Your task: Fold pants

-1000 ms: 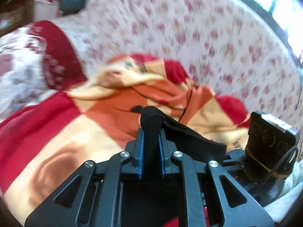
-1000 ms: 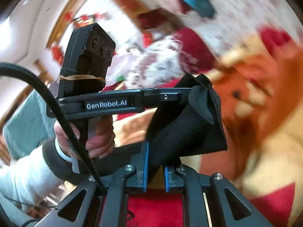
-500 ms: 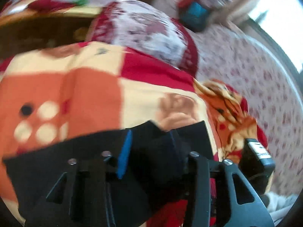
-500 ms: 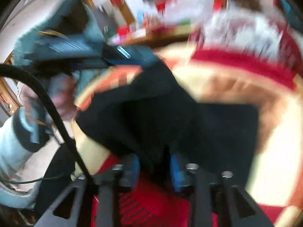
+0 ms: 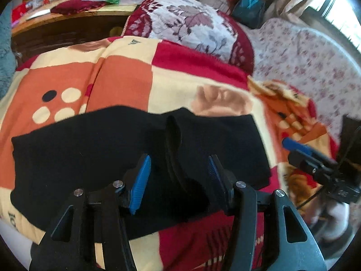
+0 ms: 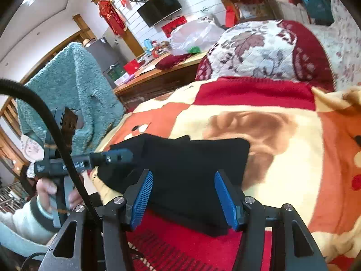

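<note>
Lying between both opening tools [image 5: 178,181]: black pants [image 5: 90,149].

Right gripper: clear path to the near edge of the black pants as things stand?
Probably yes. The right gripper is opening just above the black pants, nothing lies between them, and the left gripper sits off to the side.

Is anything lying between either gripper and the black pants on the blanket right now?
Nothing visible. The black pants lie directly under the left gripper and right gripper, whose jaws are opening with cloth between them.
</note>
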`<state>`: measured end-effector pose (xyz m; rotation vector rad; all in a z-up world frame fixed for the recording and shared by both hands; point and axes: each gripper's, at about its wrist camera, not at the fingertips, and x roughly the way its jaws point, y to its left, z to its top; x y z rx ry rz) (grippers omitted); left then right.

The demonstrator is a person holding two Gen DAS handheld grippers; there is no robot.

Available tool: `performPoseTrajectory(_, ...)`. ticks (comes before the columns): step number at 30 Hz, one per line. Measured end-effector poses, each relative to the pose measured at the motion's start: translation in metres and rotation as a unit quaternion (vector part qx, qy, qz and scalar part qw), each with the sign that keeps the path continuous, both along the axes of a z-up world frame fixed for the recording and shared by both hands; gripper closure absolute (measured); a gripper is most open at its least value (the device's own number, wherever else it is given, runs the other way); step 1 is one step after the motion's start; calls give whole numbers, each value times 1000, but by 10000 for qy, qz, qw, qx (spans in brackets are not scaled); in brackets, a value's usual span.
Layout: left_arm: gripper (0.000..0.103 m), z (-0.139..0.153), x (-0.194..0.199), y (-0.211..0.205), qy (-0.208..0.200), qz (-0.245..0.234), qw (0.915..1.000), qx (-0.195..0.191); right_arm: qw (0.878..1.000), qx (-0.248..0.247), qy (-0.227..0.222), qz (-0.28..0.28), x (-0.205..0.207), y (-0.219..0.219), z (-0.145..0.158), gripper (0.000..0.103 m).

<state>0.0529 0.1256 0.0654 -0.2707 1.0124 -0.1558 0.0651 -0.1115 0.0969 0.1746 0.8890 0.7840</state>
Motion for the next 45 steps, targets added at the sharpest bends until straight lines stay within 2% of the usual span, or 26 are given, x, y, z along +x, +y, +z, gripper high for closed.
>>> performPoseTrajectory(3, 51, -12, 1, -9, 104, 230, 9993, 275, 9987, -478, -69, -153, 7, 19, -8, 48)
performPoseTrajectory(6, 51, -20, 0, -9, 72, 358, 9986, 378, 9937, -1066, -89, -338, 18, 24, -30, 48)
performPoseTrajectory(8, 51, -22, 0, -9, 70, 362, 9984, 427, 9886, -1465, 145, -306, 23, 29, -50, 48)
performPoseTrajectory(12, 51, -20, -2, -9, 33, 357, 9983, 454, 9910, -1159, 499, -443, 27, 17, -57, 48)
performPoseTrajectory(16, 51, -14, -5, -5, 15, 395, 9983, 433, 9915, -1160, 307, -496, 25, 13, -42, 48)
performPoseTrajectory(19, 51, -13, -9, 0, 93, 442, 9987, 234, 9931, -1057, 183, -481, 29, 13, -29, 47)
performPoseTrajectory(20, 51, -13, -10, 1, 101, 467, 9987, 190, 9930, -1065, 184, -473, 32, 14, -28, 44)
performPoseTrajectory(22, 51, -14, -11, -2, 91, 470, 9986, 228, 9919, -1154, 270, -458, 40, 17, -31, 35)
performPoseTrajectory(26, 51, -20, -4, -13, 121, 408, 9983, 391, 9905, -1072, 754, -424, 62, 17, -56, 34)
performPoseTrajectory(27, 51, -23, 1, -18, 124, 329, 9987, 380, 9902, -896, 969, -445, 68, 14, -64, 36)
performPoseTrajectory(28, 51, -24, 4, -21, 115, 264, 9989, 380, 9908, -577, 1142, -445, 73, 11, -70, 44)
performPoseTrajectory(29, 59, -25, 9, -27, 80, 158, 9990, 412, 9910, -289, 1231, -441, 75, 7, -73, 60)
performPoseTrajectory(30, 66, -23, 14, -34, 12, 26, 9987, 513, 9911, -214, 1208, -521, 75, 4, -73, 64)
performPoseTrajectory(32, 71, -19, 20, -40, -95, -56, 9979, 646, 9930, -354, 1020, -484, 71, 4, -68, 68)
performPoseTrajectory(34, 71, -19, 27, -41, -137, 6, 9974, 714, 9935, -628, 787, -539, 63, 5, -63, 69)
performPoseTrajectory(36, 71, -24, 29, -36, 6, 108, 9980, 623, 9919, -814, 758, -617, 59, 5, -67, 69)
performPoseTrajectory(40, 71, -23, 15, -24, 112, 273, 9983, 501, 9907, -771, 858, -717, 59, 1, -62, 67)
performPoseTrajectory(41, 71, -22, 10, -23, 113, 304, 9982, 513, 9897, -846, 826, -809, 58, 0, -56, 64)
performPoseTrajectory(43, 71, -19, 0, -17, 83, 401, 9980, 491, 9889, -900, 723, -941, 56, -4, -47, 62)
performPoseTrajectory(45, 71, -18, -7, -13, 104, 469, 9979, 441, 9913, -737, 455, -994, 49, -4, -30, 62)
